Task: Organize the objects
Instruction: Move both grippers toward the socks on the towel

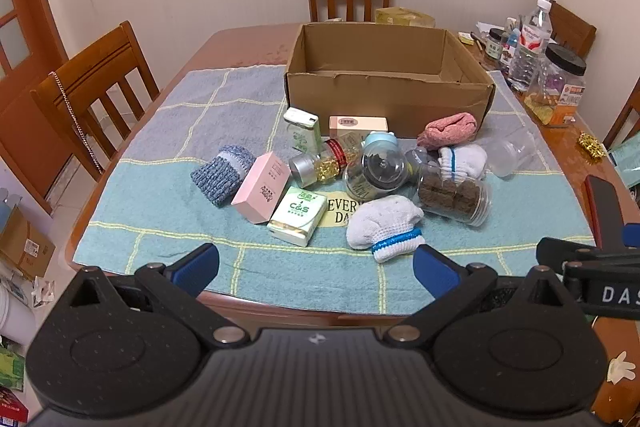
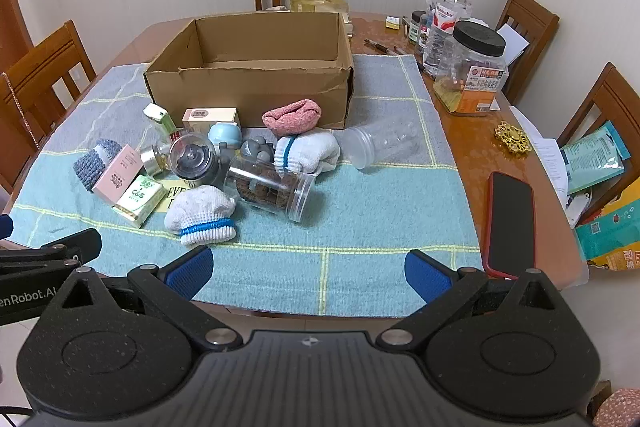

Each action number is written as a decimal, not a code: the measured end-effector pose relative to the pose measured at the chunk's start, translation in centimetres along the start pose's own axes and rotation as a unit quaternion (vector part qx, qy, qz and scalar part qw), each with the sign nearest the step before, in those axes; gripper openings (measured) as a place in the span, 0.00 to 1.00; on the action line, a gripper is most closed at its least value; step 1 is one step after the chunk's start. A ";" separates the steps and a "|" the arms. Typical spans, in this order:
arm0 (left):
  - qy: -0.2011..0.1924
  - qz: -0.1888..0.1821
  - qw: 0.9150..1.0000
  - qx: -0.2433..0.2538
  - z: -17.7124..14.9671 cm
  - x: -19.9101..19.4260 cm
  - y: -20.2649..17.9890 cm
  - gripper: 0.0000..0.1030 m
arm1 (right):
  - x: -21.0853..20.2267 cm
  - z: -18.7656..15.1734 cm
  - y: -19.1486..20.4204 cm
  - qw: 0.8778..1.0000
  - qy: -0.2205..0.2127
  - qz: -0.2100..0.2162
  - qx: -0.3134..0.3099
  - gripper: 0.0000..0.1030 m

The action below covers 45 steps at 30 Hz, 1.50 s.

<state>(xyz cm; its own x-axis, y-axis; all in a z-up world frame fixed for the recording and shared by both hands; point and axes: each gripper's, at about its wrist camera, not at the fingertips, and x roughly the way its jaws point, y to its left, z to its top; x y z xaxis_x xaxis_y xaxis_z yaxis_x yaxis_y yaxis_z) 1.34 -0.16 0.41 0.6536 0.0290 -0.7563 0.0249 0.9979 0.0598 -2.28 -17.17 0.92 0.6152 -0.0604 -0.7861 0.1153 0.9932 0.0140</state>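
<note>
The left gripper (image 1: 316,265) is hovering over the near edge of the blue-green checked towel (image 1: 168,227) with its blue-padded jaws spread as wide as they go, holding nothing. Just ahead of it and slightly right, a white knitted sock with a blue band (image 1: 386,225) is lying; ahead and left, a green-and-white tissue pack (image 1: 297,215) is leaning against a pink rectangular carton (image 1: 262,189). The right gripper (image 2: 309,271) is likewise gaping fully and gripping nothing. Ahead of it to the left, a clear plastic jar of brown blocks (image 2: 269,189) is lying on its side. Farther ahead, beyond the clutter, the open brown cardboard box (image 2: 256,87) is sitting empty. To its right, a red-cased phone (image 2: 510,223) is resting on the wooden table (image 2: 464,151).
</note>
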 end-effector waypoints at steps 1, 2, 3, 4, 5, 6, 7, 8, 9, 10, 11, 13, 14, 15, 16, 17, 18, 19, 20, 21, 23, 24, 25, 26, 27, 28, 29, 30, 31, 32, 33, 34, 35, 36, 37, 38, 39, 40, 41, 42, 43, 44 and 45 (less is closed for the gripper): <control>0.000 0.003 1.000 0.001 0.0 0.1 -0.1 1.00 | 0.0 0.0 0.0 1.000 0.000 0.000 0.000 1.00; 0.000 0.006 1.000 0.002 0.0 0.1 -0.2 1.00 | 0.0 0.0 -0.1 1.000 0.000 0.001 0.000 1.00; 0.000 0.007 1.000 0.003 -0.1 0.1 -0.3 1.00 | 0.0 0.0 -0.1 1.000 0.000 0.002 -0.001 1.00; 0.001 0.007 1.000 0.003 -0.1 0.2 -0.3 1.00 | 0.0 0.0 -0.1 1.000 -0.001 0.002 -0.002 1.00; 0.001 0.007 1.000 0.004 -0.1 0.2 -0.4 1.00 | 0.0 0.0 -0.1 1.000 -0.001 0.002 -0.003 1.00; 0.000 0.006 1.000 0.004 -0.1 0.2 -0.4 1.00 | 0.1 0.0 -0.2 1.000 -0.001 0.003 -0.003 1.00; 0.000 0.006 1.000 0.004 -0.1 0.2 -0.5 1.00 | 0.1 0.0 -0.2 1.000 -0.001 0.004 -0.003 1.00; -0.001 0.005 1.000 0.005 -0.2 0.2 -0.5 1.00 | 0.1 0.0 -0.3 1.000 -0.001 0.005 -0.003 1.00; -0.001 0.003 1.000 0.006 -0.2 0.2 -0.6 1.00 | 0.1 0.0 -0.4 1.000 -0.002 0.006 -0.003 1.00; -0.001 0.001 1.000 0.007 -0.2 0.3 -0.7 1.00 | 0.1 0.0 -0.3 1.000 -0.002 0.006 -0.003 1.00; 0.000 -0.001 1.000 0.007 -0.2 0.3 -0.7 1.00 | 0.2 0.0 -0.4 1.000 -0.002 0.007 -0.004 1.00; -0.001 -0.002 1.000 0.008 -0.1 0.4 -0.8 1.00 | 0.2 0.0 -0.6 1.000 -0.003 0.008 -0.003 1.00; 0.001 0.000 1.000 0.009 -0.1 0.6 -0.9 1.00 | 0.2 0.0 -0.6 1.000 -0.004 0.009 -0.004 1.00; 0.003 -0.002 1.000 0.009 -0.2 0.7 -0.9 0.99 | 0.2 0.0 -0.7 1.000 -0.004 0.010 -0.003 1.00; 0.003 -0.010 1.000 0.007 -0.2 0.8 -0.8 0.99 | 0.2 0.0 -0.8 1.000 -0.005 0.013 -0.003 1.00; 0.002 -0.016 1.000 0.004 -0.2 0.8 -0.8 0.99 | 0.2 0.0 -0.9 1.000 -0.007 0.017 -0.002 1.00; 0.001 -0.020 1.000 0.001 -0.2 0.9 -0.7 0.99 | 0.2 0.0 -0.9 1.000 -0.010 0.020 -0.001 1.00; -0.001 -0.021 1.000 0.001 -0.2 1.0 -0.7 0.99 | 0.2 0.1 -1.0 1.000 -0.012 0.021 0.000 1.00; -0.002 -0.021 1.000 0.003 -0.2 1.1 -0.7 0.99 | 0.2 0.1 -1.1 1.000 -0.014 0.023 0.000 1.00; -0.003 -0.020 1.000 0.006 -0.2 1.2 -0.7 0.99 | 0.2 0.3 -1.1 1.000 -0.017 0.025 0.000 1.00; -0.005 -0.021 1.000 0.007 -0.2 1.4 -0.6 0.99 | 0.3 0.5 -1.1 0.999 -0.021 0.027 -0.001 1.00; -0.005 -0.022 1.000 0.008 -0.2 1.5 -0.5 0.99 | 0.4 0.6 -1.0 0.999 -0.023 0.028 -0.002 1.00; -0.007 -0.024 1.000 0.011 -0.2 1.6 -0.5 0.99 | 0.5 0.7 -1.0 0.999 -0.025 0.030 -0.003 1.00; -0.011 -0.025 1.000 0.015 -0.3 1.7 -0.4 0.99 | 0.6 0.7 -0.9 0.999 -0.026 0.030 -0.004 1.00; -0.015 -0.024 0.999 0.018 -0.4 1.8 -0.4 0.99 | 0.8 0.7 -0.8 0.999 -0.027 0.031 -0.004 1.00; -0.017 -0.022 0.999 0.024 -0.5 2.0 -0.4 1.00 | 1.0 0.8 -0.8 0.999 -0.027 0.032 -0.003 1.00; -0.018 -0.021 0.999 0.028 -0.5 2.1 -0.4 0.99 | 1.2 0.8 -0.8 0.999 -0.026 0.032 -0.002 1.00; -0.019 -0.022 0.999 0.030 -0.6 2.4 -0.3 0.99 | 1.5 0.7 -0.7 0.999 -0.022 0.032 -0.002 1.00; -0.020 -0.025 0.999 0.030 -0.7 2.5 -0.2 0.99 | 1.7 0.7 -0.6 0.999 -0.020 0.033 -0.003 1.00; -0.020 -0.031 0.999 0.029 -0.7 2.7 -0.1 0.99 | 1.9 0.7 -0.5 0.999 -0.017 0.032 -0.003 1.00; -0.021 -0.036 0.999 0.026 -0.9 2.9 0.1 0.99 | 2.2 0.7 -0.5 0.999 -0.015 0.029 -0.004 1.00; -0.022 -0.042 0.999 0.025 -1.0 3.1 0.3 0.99 | 2.4 0.7 -0.4 1.000 -0.012 0.027 -0.004 1.00; -0.022 -0.047 0.998 0.025 -1.0 3.4 0.4 0.99 | 2.6 0.7 -0.3 1.000 -0.011 0.026 -0.004 1.00; -0.020 -0.051 0.998 0.026 -1.1 3.6 0.5 1.00 | 2.8 0.7 -0.3 1.000 -0.010 0.025 -0.004 1.00; -0.018 -0.053 0.998 0.026 -1.2 3.8 0.6 0.99 | 3.0 0.7 -0.2 1.000 -0.009 0.026 -0.003 1.00; -0.016 -0.055 0.998 0.026 -1.2 4.1 0.7 0.99 | 3.2 0.7 -0.2 1.000 -0.008 0.026 -0.003 1.00; -0.016 -0.055 0.998 0.026 -1.3 4.3 0.8 0.99 | 3.4 0.7 -0.1 1.000 -0.008 0.024 -0.003 1.00; -0.015 -0.056 0.998 0.028 -1.4 4.5 1.0 0.99 | 3.6 0.7 0.0 1.000 -0.008 0.023 -0.003 1.00; -0.013 -0.057 0.998 0.031 -1.5 4.7 1.0 0.99 | 3.7 0.7 0.0 1.000 -0.007 0.023 -0.004 1.00; -0.012 -0.056 0.998 0.034 -1.6 4.9 1.1 0.99 | 4.0 0.7 0.1 1.000 -0.006 0.022 -0.005 1.00; -0.012 -0.056 0.998 0.038 -1.7 5.1 1.2 0.99 | 4.3 0.7 0.2 1.000 -0.004 0.021 -0.005 1.00; -0.011 -0.057 0.997 0.041 -1.7 5.4 1.3 0.99 | 4.5 0.7 0.4 1.000 -0.003 0.020 -0.006 1.00; -0.009 -0.058 0.997 0.043 -1.8 5.6 1.5 0.99 | 4.7 0.7 0.5 1.000 -0.002 0.020 -0.007 1.00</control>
<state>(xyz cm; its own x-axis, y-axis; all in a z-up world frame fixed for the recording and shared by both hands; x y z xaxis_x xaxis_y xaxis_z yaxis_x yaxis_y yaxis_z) 3.68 1.56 -4.90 0.6565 -0.0874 -0.7492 0.1642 0.9860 0.0289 1.21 -17.04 -2.36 0.6226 -0.0201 -0.7822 0.0793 0.9961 0.0376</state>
